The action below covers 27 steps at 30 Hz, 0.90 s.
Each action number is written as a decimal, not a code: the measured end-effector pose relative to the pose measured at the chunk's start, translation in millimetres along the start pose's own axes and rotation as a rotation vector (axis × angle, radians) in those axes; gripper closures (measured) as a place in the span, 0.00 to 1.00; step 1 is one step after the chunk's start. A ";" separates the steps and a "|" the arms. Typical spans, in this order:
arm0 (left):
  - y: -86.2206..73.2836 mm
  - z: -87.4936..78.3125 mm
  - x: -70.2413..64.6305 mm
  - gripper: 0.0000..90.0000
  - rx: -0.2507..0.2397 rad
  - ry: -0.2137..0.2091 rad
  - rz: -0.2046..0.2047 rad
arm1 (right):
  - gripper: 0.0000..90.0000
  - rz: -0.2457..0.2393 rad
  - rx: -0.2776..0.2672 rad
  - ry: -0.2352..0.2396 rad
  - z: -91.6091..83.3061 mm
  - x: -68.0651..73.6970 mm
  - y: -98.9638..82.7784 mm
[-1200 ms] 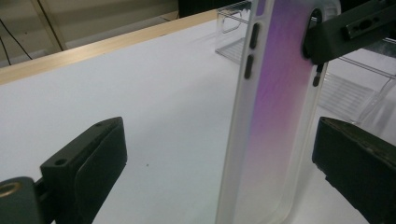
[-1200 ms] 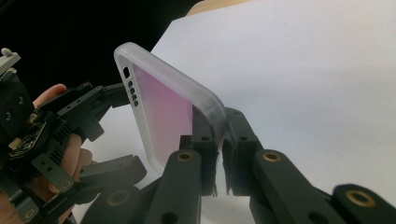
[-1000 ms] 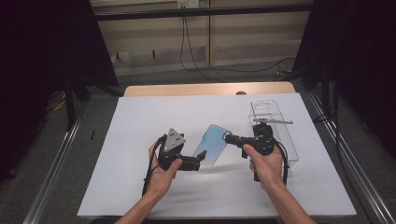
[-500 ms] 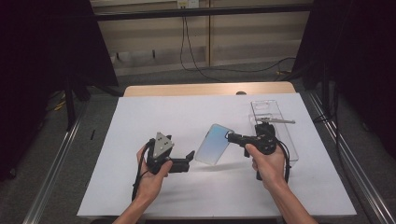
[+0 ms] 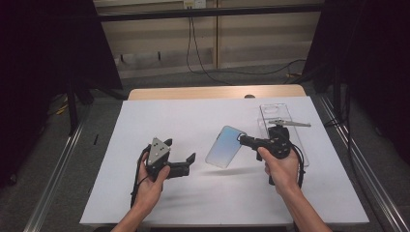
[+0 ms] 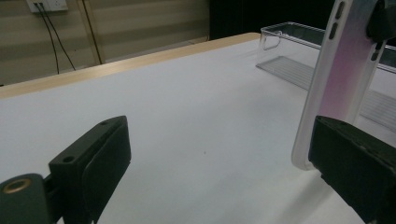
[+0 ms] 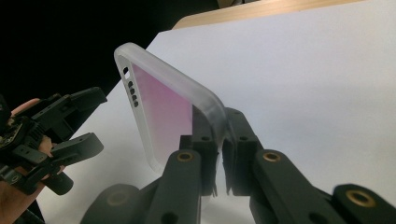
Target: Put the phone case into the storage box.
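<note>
Both grippers are black: the left gripper point(image 5: 191, 160) carries a grey three-cornered plate point(image 5: 158, 149), brass-ringed screw holes dot the right gripper point(image 7: 219, 158), and black cables trail down at 6 o'clock.

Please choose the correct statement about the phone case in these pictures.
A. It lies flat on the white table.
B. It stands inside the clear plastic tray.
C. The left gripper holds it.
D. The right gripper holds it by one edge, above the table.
D: the right gripper is shut on an edge of the phone case, which hangs tilted over the table; the left gripper is open, apart from it.
</note>
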<state>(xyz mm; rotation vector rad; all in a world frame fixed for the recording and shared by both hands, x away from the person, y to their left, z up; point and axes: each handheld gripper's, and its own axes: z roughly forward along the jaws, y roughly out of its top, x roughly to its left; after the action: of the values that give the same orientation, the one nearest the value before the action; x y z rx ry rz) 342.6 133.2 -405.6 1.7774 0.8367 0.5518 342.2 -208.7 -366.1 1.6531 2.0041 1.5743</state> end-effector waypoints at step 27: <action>-14.5 -51.0 34.6 0.03 -0.061 0.061 0.040 | 0.94 -0.025 -0.051 -0.006 -16.5 -4.8 10.2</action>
<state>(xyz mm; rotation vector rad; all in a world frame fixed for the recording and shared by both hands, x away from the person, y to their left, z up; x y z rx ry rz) 325.0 193.9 -402.4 1.7318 0.8187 0.6539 340.6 -224.1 -353.3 1.6060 1.9569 1.5969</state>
